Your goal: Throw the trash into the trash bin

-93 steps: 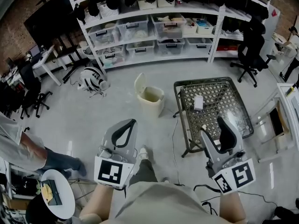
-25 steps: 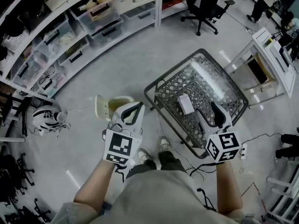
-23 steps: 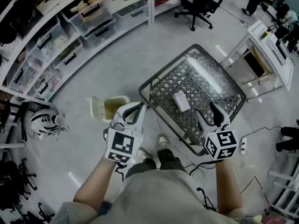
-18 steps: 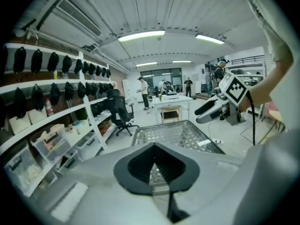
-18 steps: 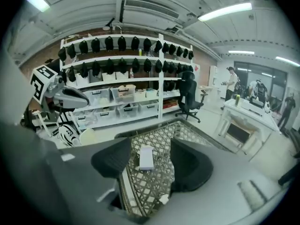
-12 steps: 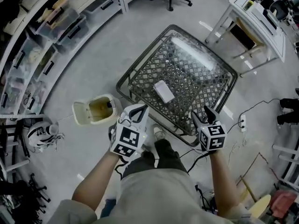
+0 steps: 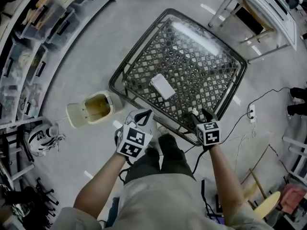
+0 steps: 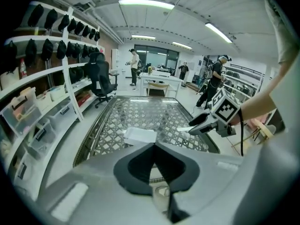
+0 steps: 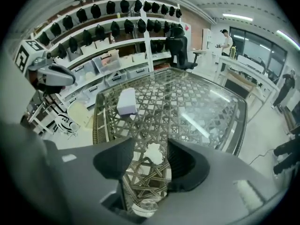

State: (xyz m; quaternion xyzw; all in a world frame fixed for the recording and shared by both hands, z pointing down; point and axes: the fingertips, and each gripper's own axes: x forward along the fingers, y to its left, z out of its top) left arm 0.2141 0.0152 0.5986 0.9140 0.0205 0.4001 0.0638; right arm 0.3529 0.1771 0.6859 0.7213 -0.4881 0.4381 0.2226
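A crumpled white scrap of paper (image 9: 153, 154) lies on the glass top of the wicker table (image 7: 116, 79), near its front edge. My right gripper (image 9: 151, 146) hangs just over the scrap, open. Its jaws have just been closing, and the scrap shows in the gap between them, untouched. In the head view this gripper (image 7: 199, 114) is at the table's near rim. My left gripper (image 7: 146, 113) is shut and empty beside the table's near left corner; its tips meet in the left gripper view (image 8: 153, 144). The cream trash bin (image 7: 96, 108) stands on the floor to the left, lid open.
A white box (image 7: 162, 86) rests mid-table. Shelves with storage boxes (image 7: 38, 28) line the left side. A white desk (image 7: 261, 6) stands at the upper right, and cables (image 7: 249, 114) trail on the floor right of the table. The person's legs (image 7: 163, 152) are against the table's front.
Both grippers have come down and toward the table's near edge, and the table now fills more of the head view. The right jaws stand narrower than before.
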